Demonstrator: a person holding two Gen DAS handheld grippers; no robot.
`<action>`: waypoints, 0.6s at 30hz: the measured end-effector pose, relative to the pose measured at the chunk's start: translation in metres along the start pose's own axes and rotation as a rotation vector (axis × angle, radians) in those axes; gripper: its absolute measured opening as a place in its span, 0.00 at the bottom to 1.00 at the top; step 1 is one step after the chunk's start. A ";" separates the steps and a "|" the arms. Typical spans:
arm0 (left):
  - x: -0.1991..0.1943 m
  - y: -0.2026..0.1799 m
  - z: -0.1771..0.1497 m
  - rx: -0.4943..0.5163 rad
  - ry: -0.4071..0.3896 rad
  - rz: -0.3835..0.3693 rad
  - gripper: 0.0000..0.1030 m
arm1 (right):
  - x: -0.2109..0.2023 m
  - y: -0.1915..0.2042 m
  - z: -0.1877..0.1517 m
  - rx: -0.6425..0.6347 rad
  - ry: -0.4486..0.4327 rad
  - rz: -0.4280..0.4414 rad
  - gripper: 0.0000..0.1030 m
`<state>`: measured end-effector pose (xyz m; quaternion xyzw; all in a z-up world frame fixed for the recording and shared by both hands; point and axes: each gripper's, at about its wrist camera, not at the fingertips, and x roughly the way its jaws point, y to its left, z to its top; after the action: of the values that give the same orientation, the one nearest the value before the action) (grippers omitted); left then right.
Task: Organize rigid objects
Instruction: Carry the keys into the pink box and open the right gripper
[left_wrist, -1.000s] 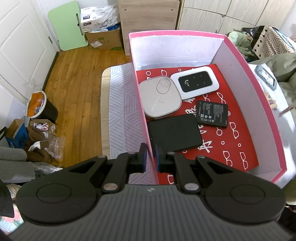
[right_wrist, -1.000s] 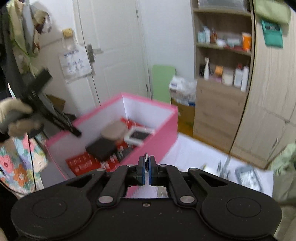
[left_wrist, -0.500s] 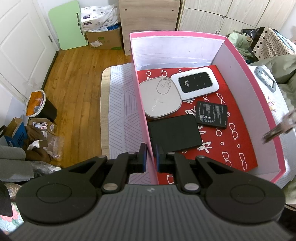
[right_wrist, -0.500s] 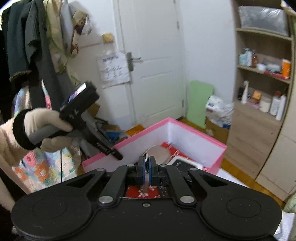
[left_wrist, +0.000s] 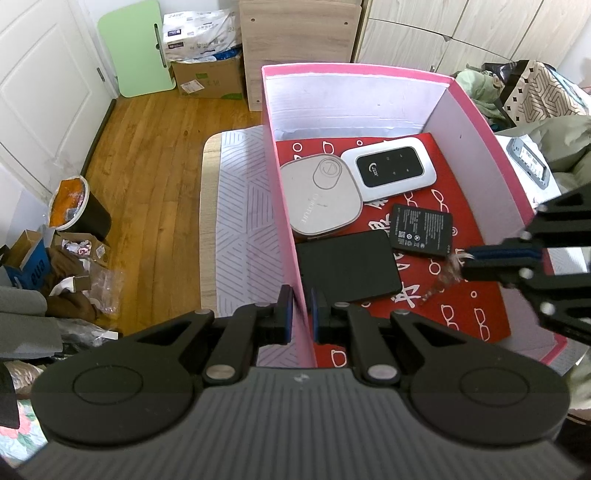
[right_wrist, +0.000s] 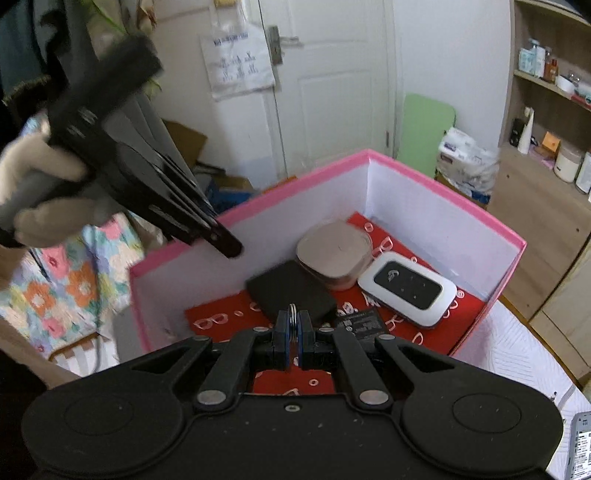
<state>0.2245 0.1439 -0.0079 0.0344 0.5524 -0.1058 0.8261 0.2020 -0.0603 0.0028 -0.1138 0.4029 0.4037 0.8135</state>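
My right fingers (right_wrist: 294, 334) are pinched tight on a small key ring (right_wrist: 293, 312), its metal loops standing edge-up between the pads; in the left wrist view something brownish and blurred dangles from it (left_wrist: 448, 271), and I cannot tell what. My left fingers (left_wrist: 302, 319) are clamped on the near wall of the pink box (left_wrist: 354, 70), one pad outside and one inside, steadying it.

The ring hangs over the inside of the box, above the bare red lining (right_wrist: 221, 314) at the near end. Just past my right fingertips, towards 12 o'clock, lies the flat black case (right_wrist: 291, 291), its long axis running from 10 to 4. The black battery (right_wrist: 362, 325) sits just beside it at 2 o'clock, the white router (right_wrist: 408, 286) further out at 2, and the beige square device (right_wrist: 334, 256) at 12, against the left wall. My right hand is plainly the nearer one to the drop spot.

Open room, as I judge it, is the red strip from 6 to 9 o'clock near my left fingers. The walls stand high, so I'd lower before letting go. Outside on the surface (left_wrist: 240, 229), a grey device (left_wrist: 528, 162) waits beyond the right wall.
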 end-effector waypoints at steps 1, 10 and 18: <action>0.000 0.000 0.000 -0.001 0.000 0.000 0.09 | 0.005 -0.002 0.000 0.007 0.013 -0.007 0.05; -0.001 0.001 0.000 -0.011 -0.004 -0.005 0.09 | -0.026 -0.027 -0.003 0.131 -0.094 -0.028 0.12; -0.001 0.002 -0.001 -0.018 -0.010 -0.005 0.09 | -0.079 -0.045 -0.036 0.249 -0.162 -0.160 0.12</action>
<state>0.2235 0.1463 -0.0074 0.0248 0.5494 -0.1030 0.8288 0.1877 -0.1520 0.0319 -0.0108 0.3725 0.2925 0.8807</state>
